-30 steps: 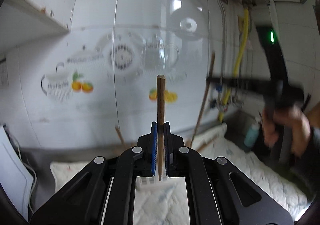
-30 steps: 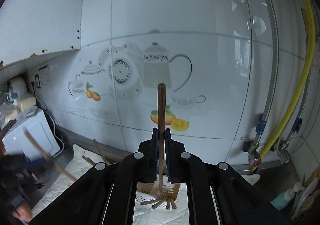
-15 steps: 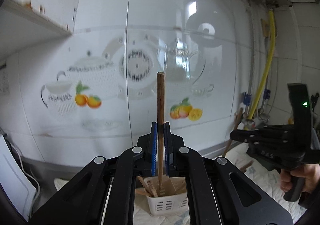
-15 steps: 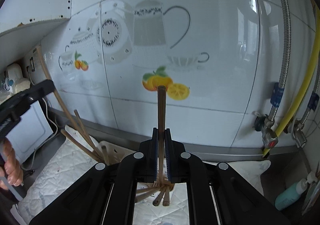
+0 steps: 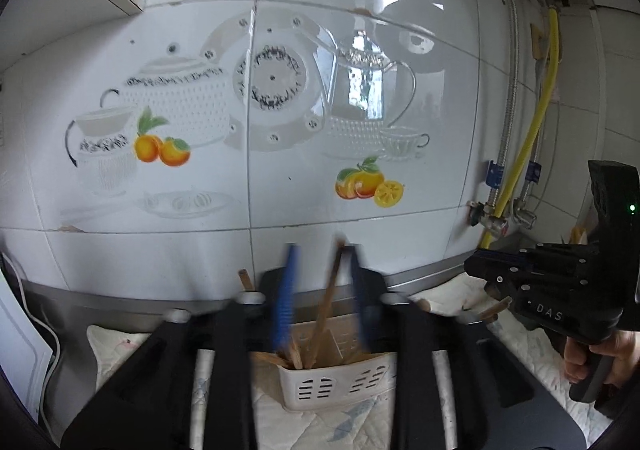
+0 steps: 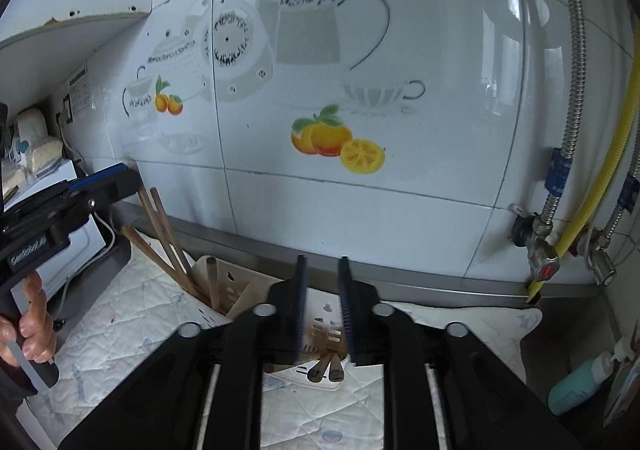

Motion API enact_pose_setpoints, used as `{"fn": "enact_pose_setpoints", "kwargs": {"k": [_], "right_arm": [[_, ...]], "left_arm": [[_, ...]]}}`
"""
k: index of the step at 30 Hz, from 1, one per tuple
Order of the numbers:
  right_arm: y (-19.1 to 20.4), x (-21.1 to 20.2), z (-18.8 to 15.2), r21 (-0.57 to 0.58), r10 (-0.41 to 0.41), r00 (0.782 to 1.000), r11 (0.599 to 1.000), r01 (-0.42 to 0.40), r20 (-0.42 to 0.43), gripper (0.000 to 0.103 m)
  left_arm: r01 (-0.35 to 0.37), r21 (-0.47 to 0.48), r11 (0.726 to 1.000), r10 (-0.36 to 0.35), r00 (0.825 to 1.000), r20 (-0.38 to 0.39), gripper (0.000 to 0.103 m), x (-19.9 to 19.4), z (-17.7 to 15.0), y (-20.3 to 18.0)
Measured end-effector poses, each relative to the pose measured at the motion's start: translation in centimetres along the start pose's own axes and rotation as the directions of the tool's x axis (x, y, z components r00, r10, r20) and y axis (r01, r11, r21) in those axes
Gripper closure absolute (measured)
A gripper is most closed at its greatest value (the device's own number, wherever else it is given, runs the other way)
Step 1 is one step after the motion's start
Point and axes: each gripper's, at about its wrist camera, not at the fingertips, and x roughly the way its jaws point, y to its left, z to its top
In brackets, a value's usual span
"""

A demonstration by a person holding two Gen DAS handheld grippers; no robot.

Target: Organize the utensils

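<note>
Chopsticks (image 5: 324,314) lean in the white basket (image 5: 336,384) at lower centre, freed so they stand upright. The left hand-held gripper (image 5: 320,290) is opening around one stick; the right hand-held gripper (image 6: 322,302) is opening too, nothing pinched. "DAS" reads on the right one's body.

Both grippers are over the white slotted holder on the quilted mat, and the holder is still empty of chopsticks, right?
Not empty. The left wrist view shows several wooden chopsticks already standing in the white slotted holder on the quilted mat. The rest holds: the left gripper, jaws opening, and the right gripper, jaws also opening, are both over it.
</note>
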Motion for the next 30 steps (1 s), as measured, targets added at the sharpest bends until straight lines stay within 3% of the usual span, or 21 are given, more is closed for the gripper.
{"fn": "enact_pose_setpoints", "kwargs": {"k": [2,7,9,16,18,22,24,30], "right_arm": [[0.1,-0.8,0.1,-0.007,-0.009,1.0,1.0,0.009,0.013,0.082],[0.1,-3.7,-0.2,-0.001,-0.013,0.999,1.0,0.013,0.037,0.072],[0.2,-4.9,-0.7,0.005,-0.018,0.999,1.0,0.018,0.046,0.064],[1.1,-9.5,-3.6,0.018,-0.038,0.997,0.999,0.037,0.06,0.048],[1.7,-10.6,-4.7,0.015,-0.052,0.997,0.999,0.051,0.064,0.036],[3.4,-12.4,-7.7,0.009,-0.048,0.997,0.999,0.048,0.066,0.031],[4.2,-13.0,-9.2,0.022,-0.043,0.997,0.999,0.042,0.064,0.021],[6.6,-14.3,-14.1,0.057,-0.043,0.998,0.998,0.04,0.047,0.013]], "left_arm": [[-0.002,0.006,1.0,0.002,1.0,0.019,0.056,-1.0,0.2,-0.1],[-0.028,-0.013,1.0,0.029,0.999,0.043,0.037,-3.8,0.2,0.4],[-0.031,-0.027,0.999,0.032,0.999,0.043,0.031,-5.1,-0.2,0.7],[-0.052,-0.05,0.997,0.054,0.998,0.04,0.006,-9.9,-2.7,1.3],[-0.052,-0.049,0.997,0.054,0.998,0.038,0.005,-11.3,-3.8,1.2],[-0.051,-0.035,0.998,0.051,0.999,0.0,0.005,-13.6,-6.9,0.7],[-0.057,-0.026,0.998,0.056,0.998,-0.028,0.005,-14.7,-8.9,0.6],[-0.092,-0.073,0.993,0.086,0.993,-0.085,0.005,-17.2,-13.4,1.5]]}}
